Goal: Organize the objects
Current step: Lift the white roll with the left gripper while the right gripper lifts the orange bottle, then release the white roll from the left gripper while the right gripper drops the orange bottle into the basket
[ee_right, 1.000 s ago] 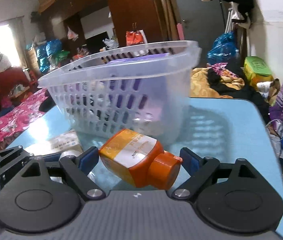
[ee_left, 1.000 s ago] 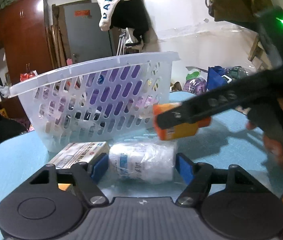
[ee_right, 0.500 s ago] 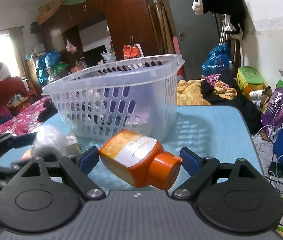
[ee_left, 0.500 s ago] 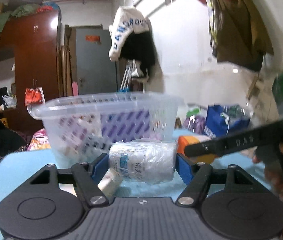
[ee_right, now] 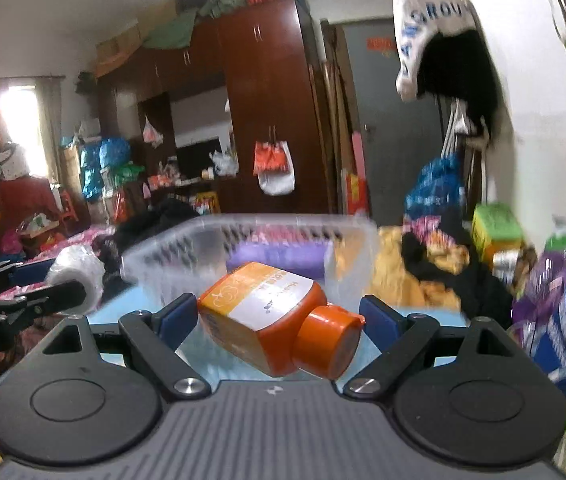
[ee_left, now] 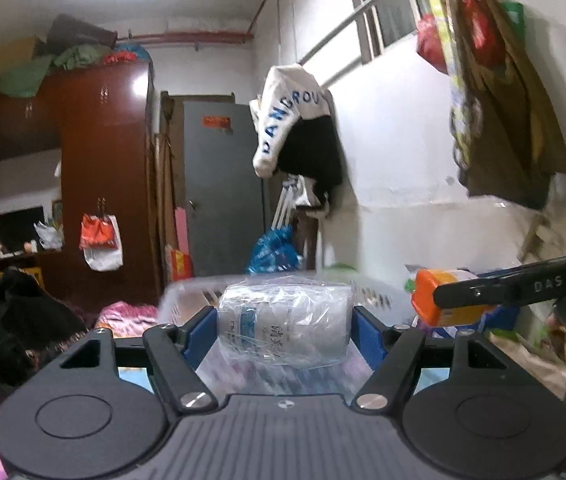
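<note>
My left gripper (ee_left: 285, 325) is shut on a white bottle wrapped in clear plastic (ee_left: 283, 328), lying crosswise between the blue pads, in the air in front of the basket. The clear perforated basket (ee_left: 379, 293) sits low behind it, on the light blue table (ee_left: 133, 376). My right gripper (ee_right: 277, 313) is shut on an orange bottle (ee_right: 259, 312) with an orange cap, held slanted just before the basket rim (ee_right: 243, 224). A purple item (ee_right: 279, 258) lies inside the basket. From the left wrist view the orange bottle (ee_left: 439, 300) shows at the right, in the right gripper's black finger.
A brown wardrobe (ee_right: 267, 112) and a grey door (ee_left: 219, 192) stand behind the table. Clothes hang on the white wall (ee_left: 295, 132) at the right. Bags and bundles (ee_right: 555, 280) crowd the floor to the right, and a bed with pink cloth (ee_left: 123, 314) lies at the left.
Both grippers have risen off the table with their bottles. The basket has sunk in both views, and its inside now shows over the rim.
</note>
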Action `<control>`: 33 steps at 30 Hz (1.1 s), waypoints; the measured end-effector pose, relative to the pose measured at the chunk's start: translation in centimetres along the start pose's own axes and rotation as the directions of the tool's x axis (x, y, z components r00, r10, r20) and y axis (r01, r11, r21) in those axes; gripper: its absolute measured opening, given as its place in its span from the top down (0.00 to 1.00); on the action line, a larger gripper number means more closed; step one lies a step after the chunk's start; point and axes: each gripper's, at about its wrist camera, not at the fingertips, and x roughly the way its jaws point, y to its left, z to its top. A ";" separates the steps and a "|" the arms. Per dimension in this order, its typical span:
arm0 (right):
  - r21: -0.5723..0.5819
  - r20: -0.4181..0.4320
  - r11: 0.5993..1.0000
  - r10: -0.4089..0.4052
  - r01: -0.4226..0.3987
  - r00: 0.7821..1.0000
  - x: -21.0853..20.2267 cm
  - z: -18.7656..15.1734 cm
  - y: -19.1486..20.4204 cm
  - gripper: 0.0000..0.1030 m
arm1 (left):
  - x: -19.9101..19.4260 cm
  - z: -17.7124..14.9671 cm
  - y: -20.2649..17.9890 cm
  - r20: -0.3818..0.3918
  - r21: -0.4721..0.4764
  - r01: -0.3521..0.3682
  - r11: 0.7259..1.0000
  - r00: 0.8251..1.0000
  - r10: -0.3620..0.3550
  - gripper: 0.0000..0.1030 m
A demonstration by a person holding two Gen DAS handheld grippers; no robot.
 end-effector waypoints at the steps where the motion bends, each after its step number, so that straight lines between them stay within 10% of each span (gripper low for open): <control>1: -0.010 0.009 1.000 -0.006 0.006 1.000 0.5 1.0 0.4 0.12 | 0.7 1.0 0.4 -0.003 -0.002 -0.009 1.000 1.000 0.009 0.27; 14: -0.027 -0.188 0.996 -0.093 0.090 0.978 11.9 3.8 0.9 0.13 | 15.3 5.4 4.5 -0.292 -0.037 -0.097 0.995 0.953 0.082 0.27; 29: 0.000 -0.242 0.997 -0.078 0.081 0.967 12.4 2.8 0.3 0.08 | 16.0 3.4 4.8 -0.329 -0.029 -0.095 0.995 0.941 0.080 0.26; 33: -0.008 -0.215 0.995 -0.099 0.100 0.972 11.7 2.9 0.1 0.00 | 15.1 2.9 4.9 -0.302 -0.040 -0.086 0.995 0.951 0.070 0.04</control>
